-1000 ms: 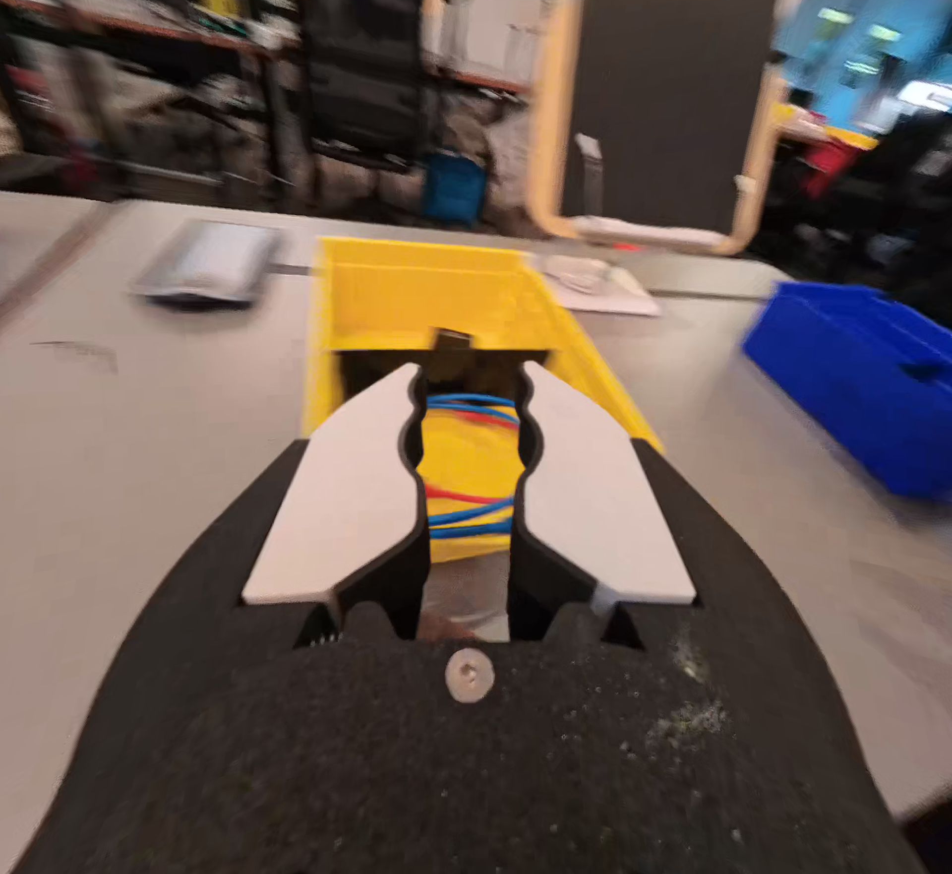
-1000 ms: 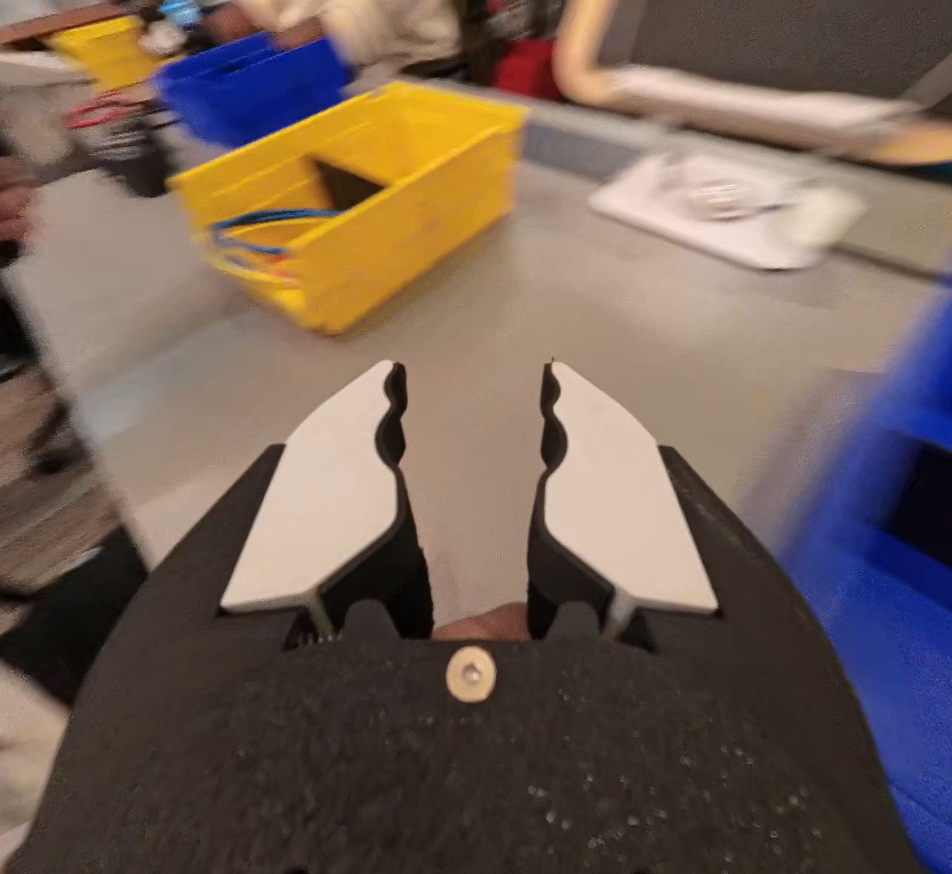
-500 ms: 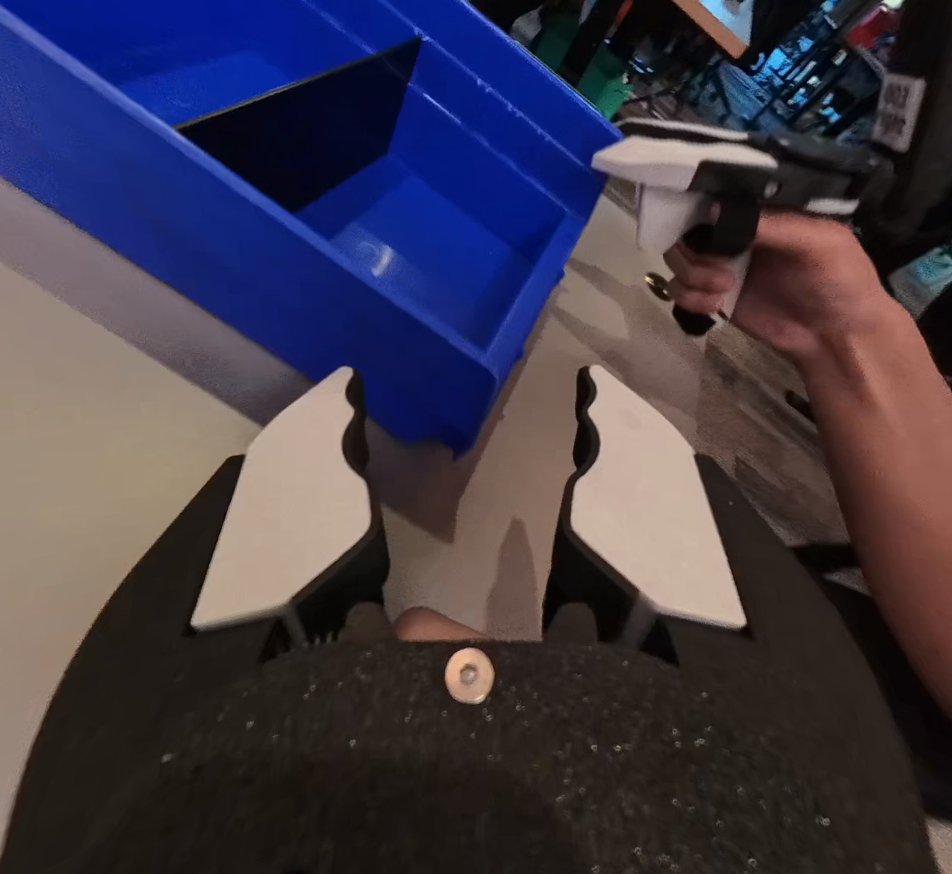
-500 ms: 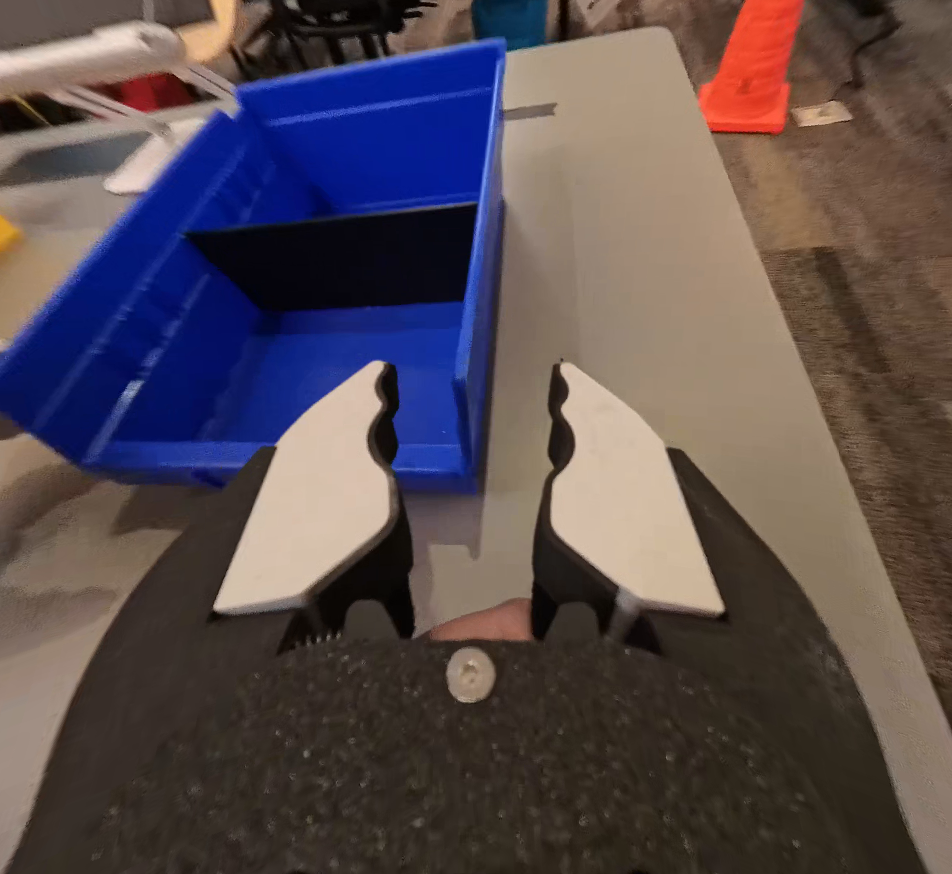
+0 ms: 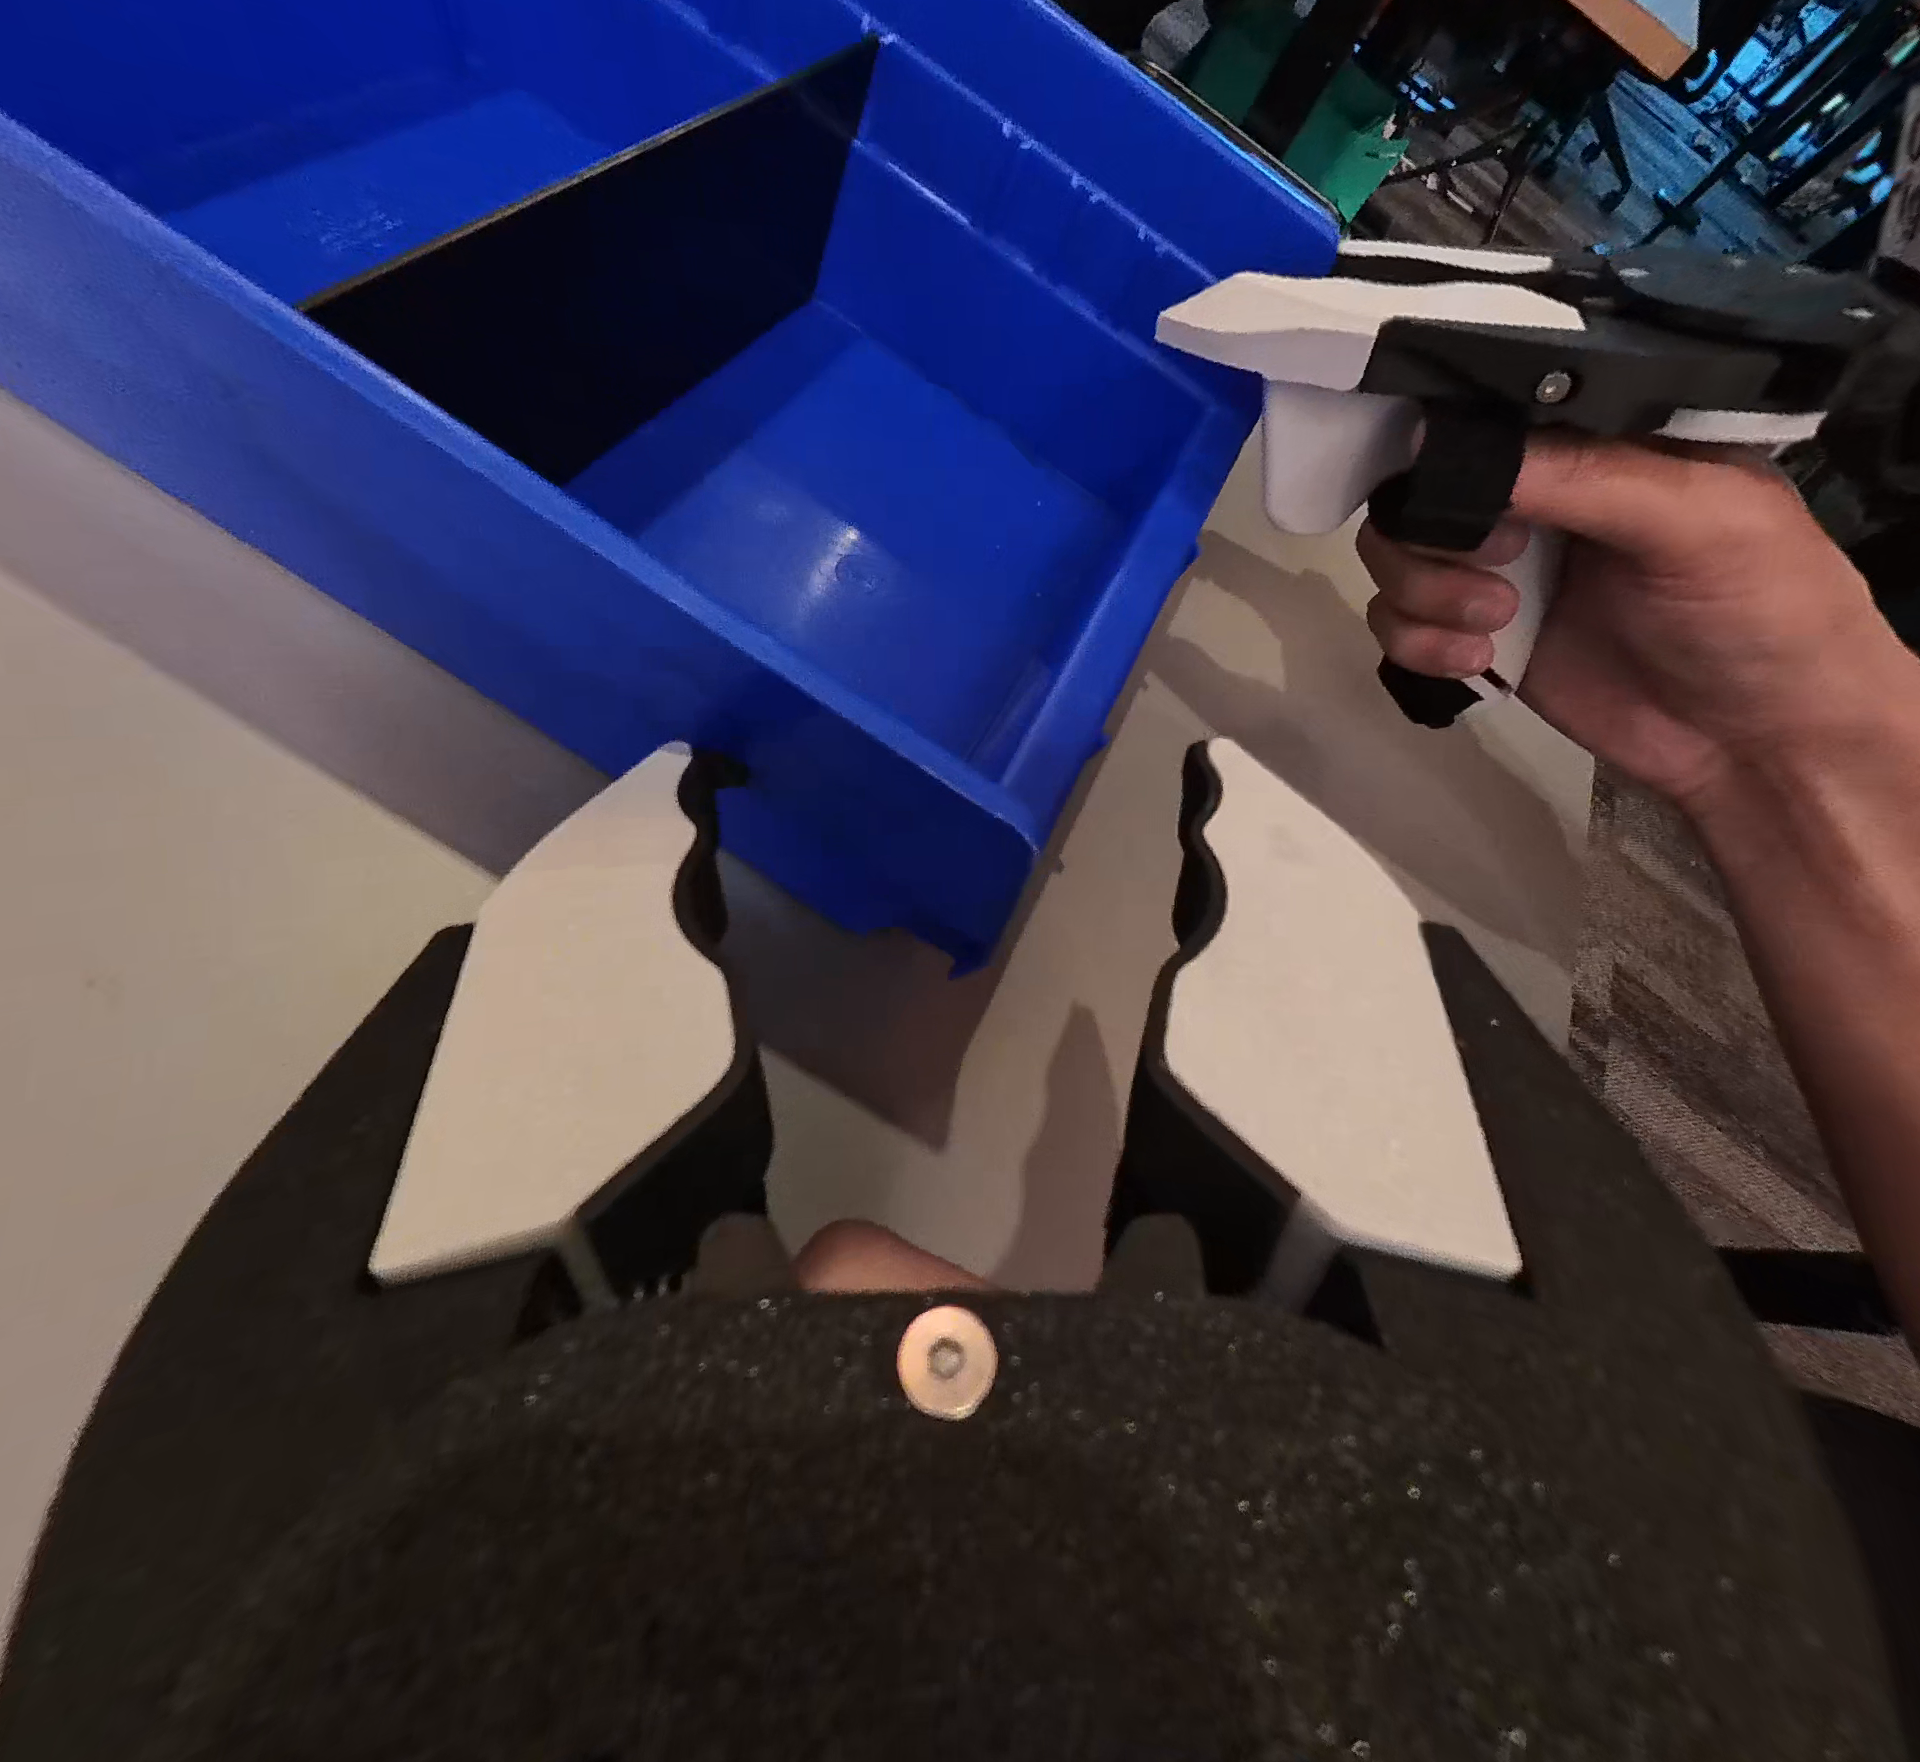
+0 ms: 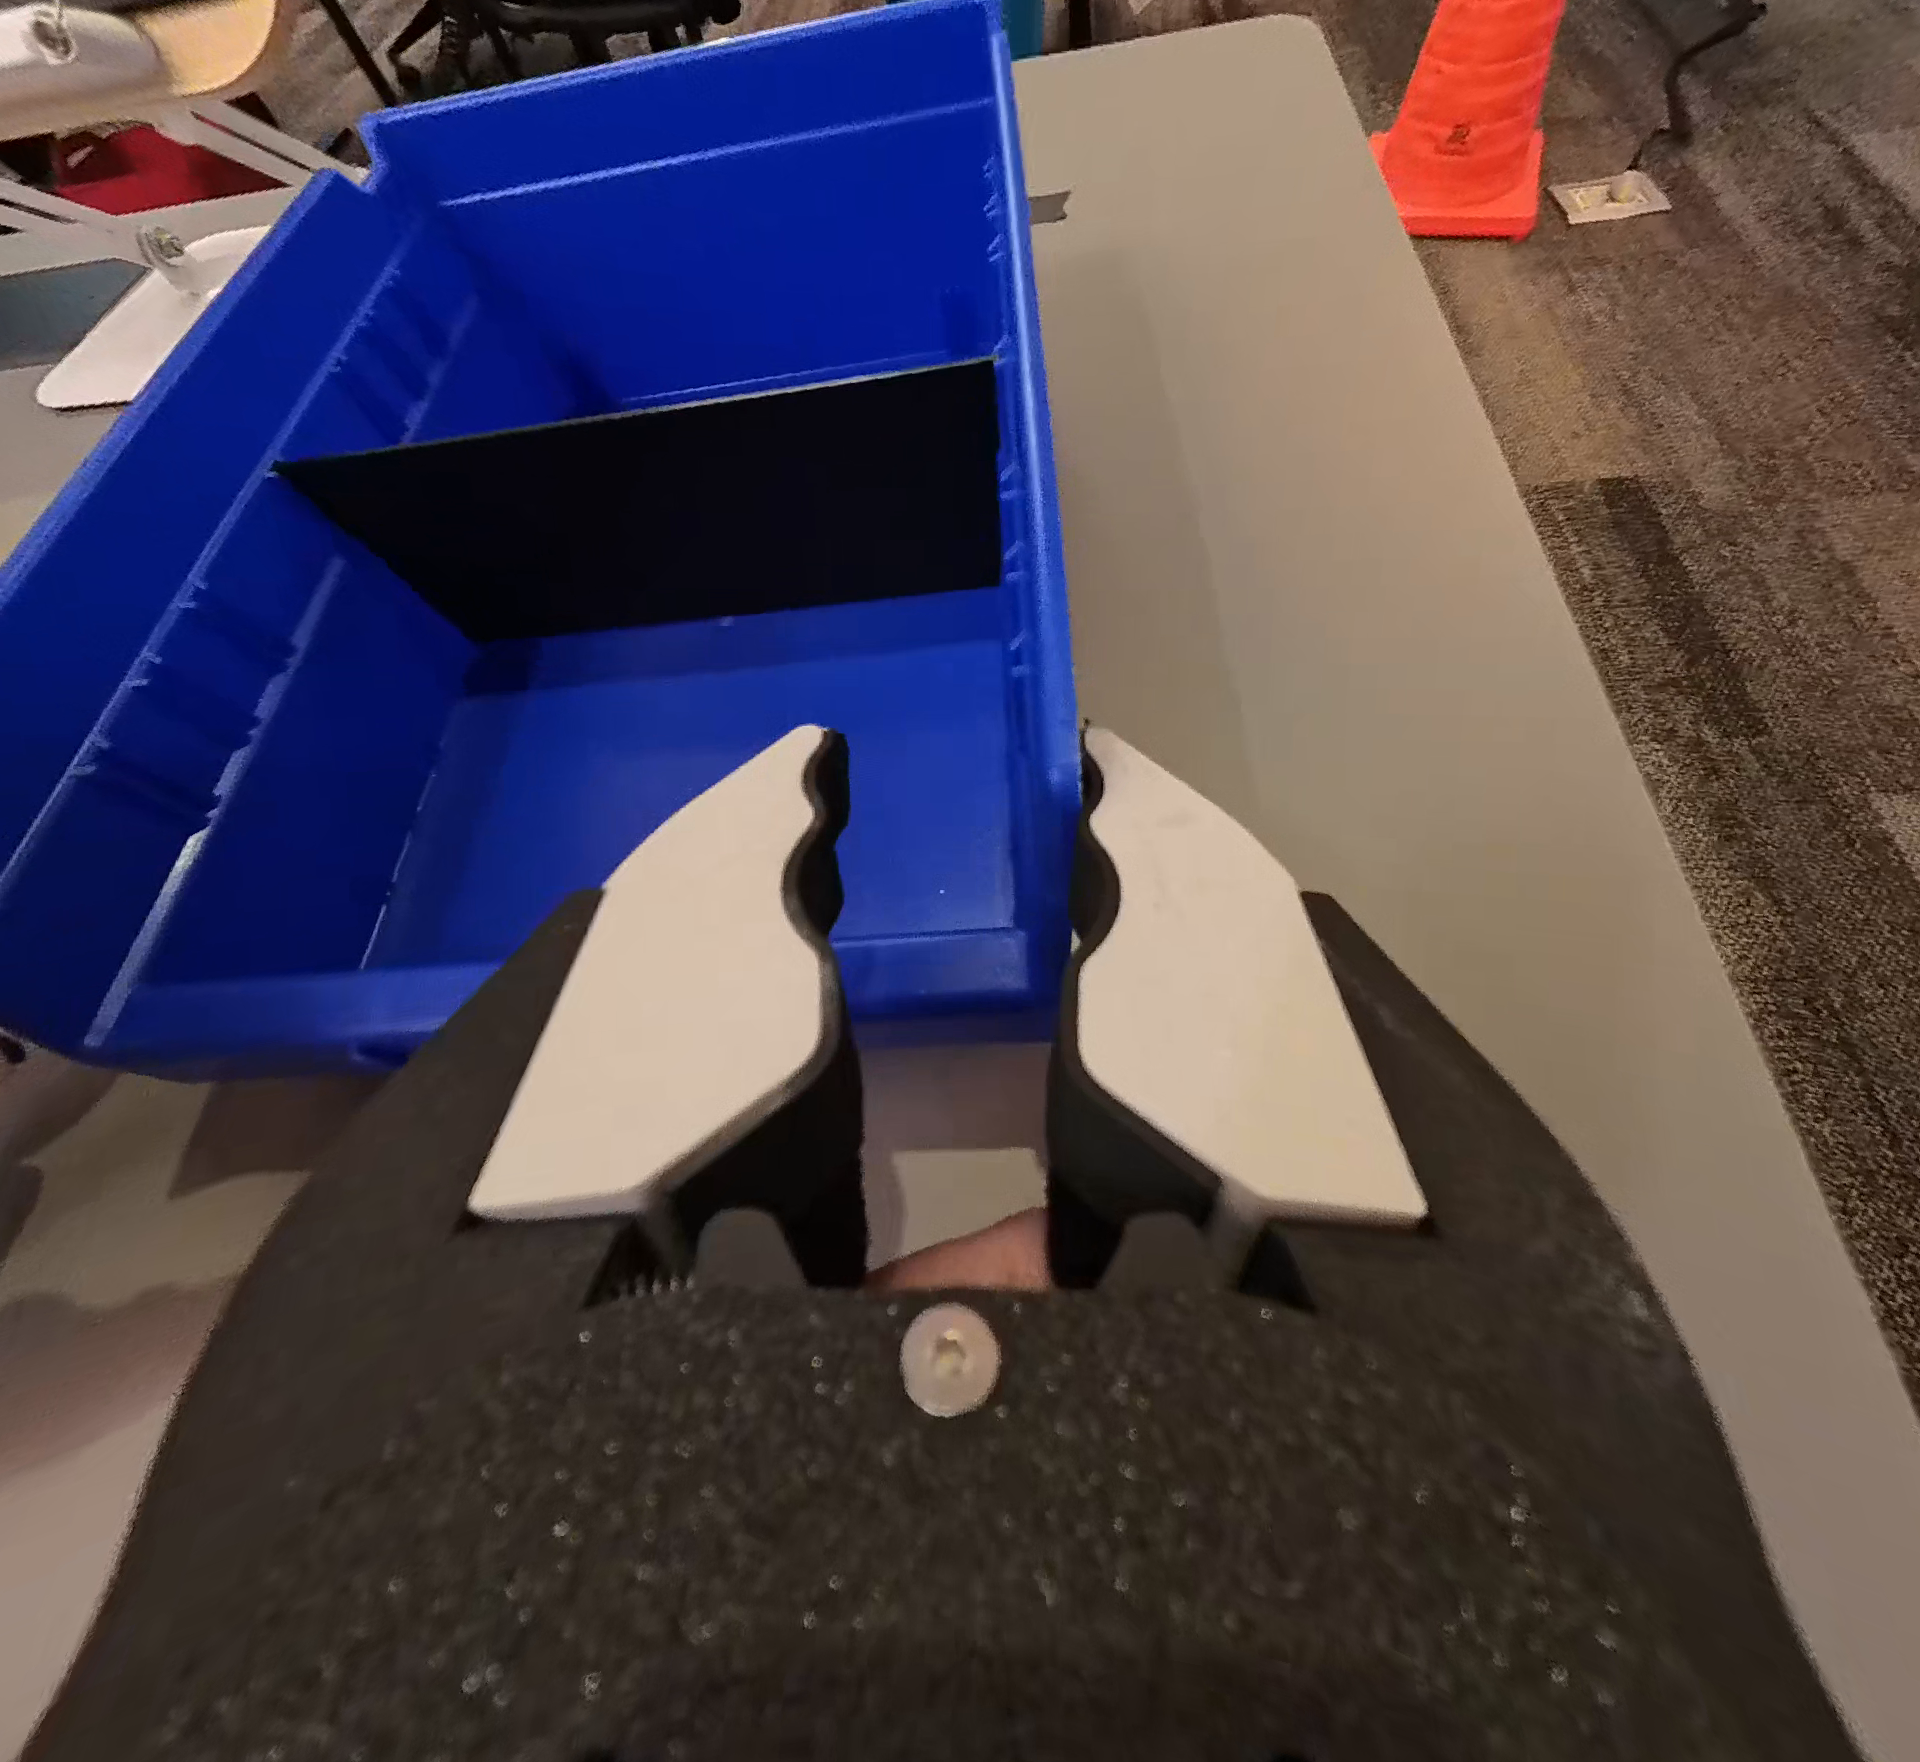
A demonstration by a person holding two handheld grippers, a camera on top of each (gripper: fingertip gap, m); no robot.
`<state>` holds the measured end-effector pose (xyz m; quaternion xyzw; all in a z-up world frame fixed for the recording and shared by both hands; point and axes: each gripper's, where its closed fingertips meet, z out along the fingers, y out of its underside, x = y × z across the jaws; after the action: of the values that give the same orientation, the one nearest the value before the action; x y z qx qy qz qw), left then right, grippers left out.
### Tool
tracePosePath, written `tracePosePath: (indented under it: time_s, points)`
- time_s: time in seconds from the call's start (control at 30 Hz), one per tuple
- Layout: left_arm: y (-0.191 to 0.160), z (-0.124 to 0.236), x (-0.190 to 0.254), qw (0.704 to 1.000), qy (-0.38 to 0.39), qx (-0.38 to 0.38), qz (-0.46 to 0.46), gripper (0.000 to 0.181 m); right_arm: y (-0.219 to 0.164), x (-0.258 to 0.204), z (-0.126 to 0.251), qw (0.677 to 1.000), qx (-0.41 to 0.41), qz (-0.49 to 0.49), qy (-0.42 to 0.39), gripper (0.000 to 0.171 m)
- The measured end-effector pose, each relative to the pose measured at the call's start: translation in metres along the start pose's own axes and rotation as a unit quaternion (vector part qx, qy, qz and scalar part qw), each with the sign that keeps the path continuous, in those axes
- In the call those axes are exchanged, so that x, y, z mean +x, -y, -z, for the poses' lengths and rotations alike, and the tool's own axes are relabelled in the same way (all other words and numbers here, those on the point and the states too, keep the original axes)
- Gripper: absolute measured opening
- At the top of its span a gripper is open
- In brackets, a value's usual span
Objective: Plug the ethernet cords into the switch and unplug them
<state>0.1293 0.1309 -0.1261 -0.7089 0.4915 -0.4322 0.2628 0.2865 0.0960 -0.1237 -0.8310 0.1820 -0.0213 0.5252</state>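
No ethernet cord and no switch show in either view. My left gripper (image 5: 940, 762) is open and empty, just above the table at the near corner of a blue bin (image 5: 468, 507). My right gripper (image 6: 961, 741) is open and empty. Its fingertips straddle the right wall of the blue bin (image 6: 707, 258) near the front corner, apparently without touching it. The right gripper (image 5: 1247, 330) also shows in the left wrist view, held by a hand (image 5: 1662, 632) at the bin's end. The bin's near compartment is empty.
A black divider (image 6: 665, 507) splits the bin. The grey table (image 6: 1299, 569) ends just right of the bin. An orange cone (image 6: 1486, 50) stands on the carpet beyond. A white stand base (image 6: 125, 341) sits at the far left.
Both views swung away from the yellow bin with red and blue cables to the blue bin. Since half a second ago, both grippers have moved closer to the blue bin, and the right jaws have narrowed a little.
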Motion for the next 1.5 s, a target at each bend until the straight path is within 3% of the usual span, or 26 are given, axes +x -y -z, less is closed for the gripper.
tracePosePath:
  time_s: [0.1, 0.2, 0.3, 0.47, 0.57, 0.67, 0.8, 0.83, 0.97, 1.17, 1.3, 1.5]
  points:
    - [0.001, 0.012, 0.001, 1.0, -0.008, 0.004, -0.002, 0.078, -0.003, -0.001, 0.005, 1.0, -0.017, 0.01, 0.01, 0.041]
    - [-0.003, 0.049, -0.004, 1.0, -0.004, 0.015, -0.019, 0.077, 0.003, -0.001, 0.026, 1.0, 0.004, 0.019, -0.015, 0.042]
    - [-0.019, 0.109, -0.021, 0.999, 0.024, 0.033, -0.029, 0.074, 0.006, -0.017, 0.049, 0.998, 0.022, 0.039, -0.033, 0.045]
    - [-0.057, 0.231, -0.066, 0.991, 0.104, 0.078, 0.007, 0.067, -0.001, -0.098, 0.067, 0.995, 0.056, 0.082, -0.008, 0.045]
    - [-0.078, 0.299, -0.088, 0.98, 0.16, 0.119, 0.021, 0.058, -0.025, -0.182, 0.067, 0.99, 0.042, 0.092, 0.094, 0.045]
    - [-0.102, 0.352, -0.107, 0.961, 0.223, 0.164, 0.017, 0.049, -0.062, -0.27, 0.075, 0.964, 0.019, 0.112, 0.239, 0.046]
    - [-0.153, 0.404, -0.15, 0.918, 0.343, 0.185, 0.07, 0.046, -0.09, -0.323, 0.094, 0.925, -0.017, 0.112, 0.363, 0.048]
    - [-0.16, 0.412, -0.157, 0.914, 0.348, 0.189, 0.092, 0.046, -0.093, -0.323, 0.094, 0.921, -0.032, 0.118, 0.37, 0.048]
    - [-0.17, 0.429, -0.176, 0.906, 0.349, 0.202, 0.127, 0.047, -0.081, -0.286, 0.066, 0.955, -0.001, 0.102, 0.278, 0.046]
    - [-0.166, 0.424, -0.172, 0.91, 0.335, 0.208, 0.127, 0.046, -0.076, -0.254, 0.059, 0.975, 0.006, 0.057, 0.216, 0.034]
    - [-0.166, 0.413, -0.169, 0.915, 0.344, 0.184, 0.105, 0.046, -0.085, -0.259, 0.059, 0.972, -0.005, 0.062, 0.226, 0.034]
    - [-0.164, 0.407, -0.166, 0.916, 0.354, 0.172, 0.079, 0.046, -0.087, -0.267, 0.058, 0.971, -0.001, 0.068, 0.227, 0.048]
